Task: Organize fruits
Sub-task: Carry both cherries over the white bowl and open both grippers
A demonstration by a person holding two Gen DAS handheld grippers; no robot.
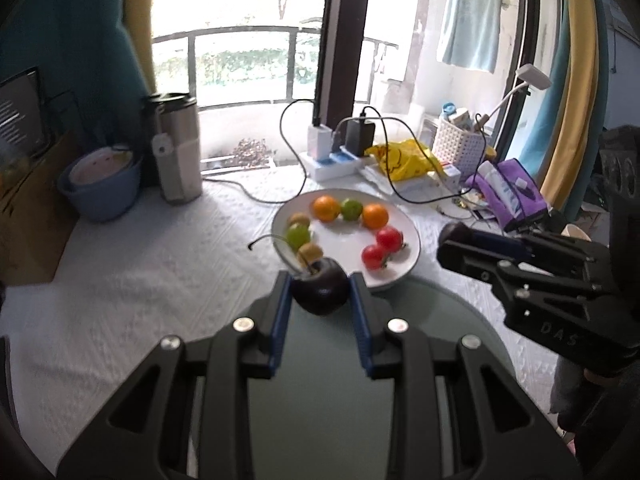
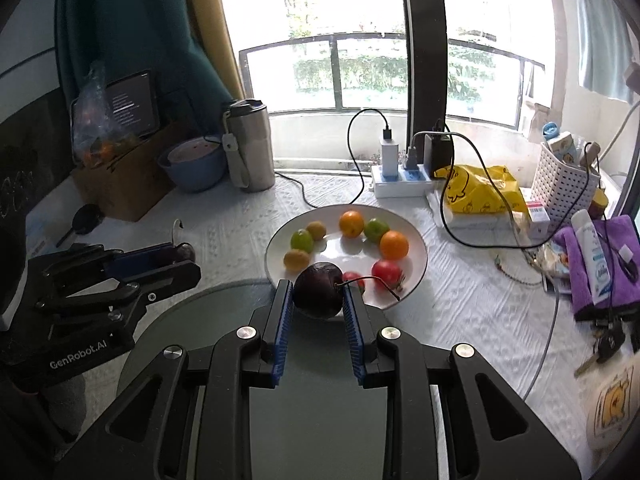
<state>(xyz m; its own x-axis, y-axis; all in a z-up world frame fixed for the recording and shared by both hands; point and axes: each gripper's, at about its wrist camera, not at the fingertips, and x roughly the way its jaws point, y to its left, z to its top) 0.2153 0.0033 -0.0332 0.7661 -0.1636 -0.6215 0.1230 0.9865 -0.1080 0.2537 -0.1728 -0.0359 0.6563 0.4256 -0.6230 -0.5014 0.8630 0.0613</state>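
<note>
A white plate [image 1: 400,276] [image 2: 416,248] on the white tablecloth holds two oranges [image 1: 326,208], two green fruits [image 1: 351,209], two red tomatoes [image 1: 389,239] and brownish kiwis [image 1: 310,253]. My left gripper [image 1: 320,292] is shut on a dark purple cherry-like fruit [image 1: 320,290] with a long stem, just short of the plate's near rim; it also shows in the right wrist view [image 2: 182,254]. My right gripper [image 2: 318,296] is shut on a second dark purple fruit [image 2: 318,294] with a stem at the plate's near edge; it also shows in the left wrist view [image 1: 456,238].
A round grey-green plate [image 1: 320,400] lies under both grippers. At the back stand a steel tumbler [image 1: 178,148], a blue bowl [image 1: 100,188], a power strip with chargers [image 1: 336,160], a yellow bag [image 1: 404,158], a white basket [image 1: 460,144] and a purple cloth [image 1: 516,196]. Cables trail near the plate.
</note>
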